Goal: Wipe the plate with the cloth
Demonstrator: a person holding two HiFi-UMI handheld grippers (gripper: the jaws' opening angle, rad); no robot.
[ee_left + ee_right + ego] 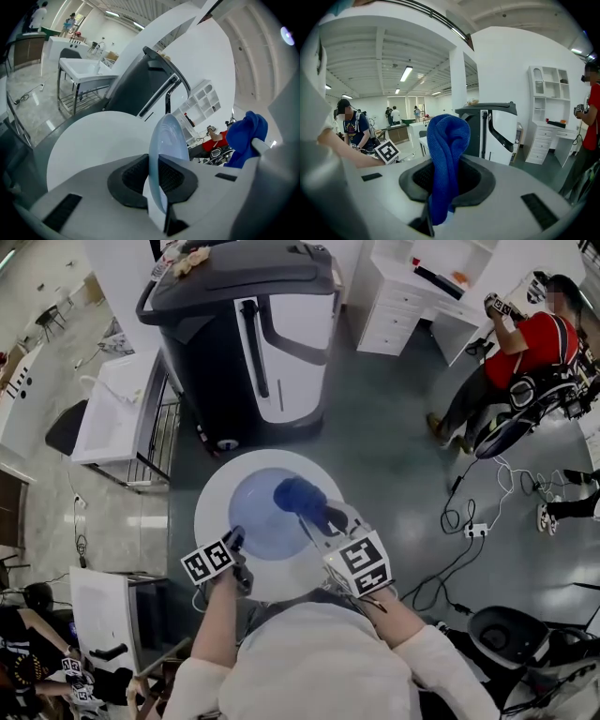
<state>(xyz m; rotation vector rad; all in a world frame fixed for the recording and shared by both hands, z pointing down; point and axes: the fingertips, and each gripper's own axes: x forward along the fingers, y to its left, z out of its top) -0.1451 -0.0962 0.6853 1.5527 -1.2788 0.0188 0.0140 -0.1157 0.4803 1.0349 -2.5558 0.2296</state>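
A pale blue plate (261, 519) is held over the round white table (212, 498). My left gripper (234, 543) is shut on the plate's near rim. In the left gripper view the plate (165, 140) stands edge-on between the pads of the left gripper (157, 180). My right gripper (328, 521) is shut on a blue cloth (298, 495), which hangs over the plate's right part; whether it touches the plate I cannot tell. In the right gripper view the cloth (446, 150) rises bunched out of the right gripper (443, 190). The cloth (246, 136) also shows at the right of the left gripper view.
A large dark grey and white machine (258, 329) stands just beyond the table. A white sink stand (112, 418) is at the left, white drawers (403, 306) at the back. A person in red (525, 348) sits at the right, with cables (469, 526) on the floor.
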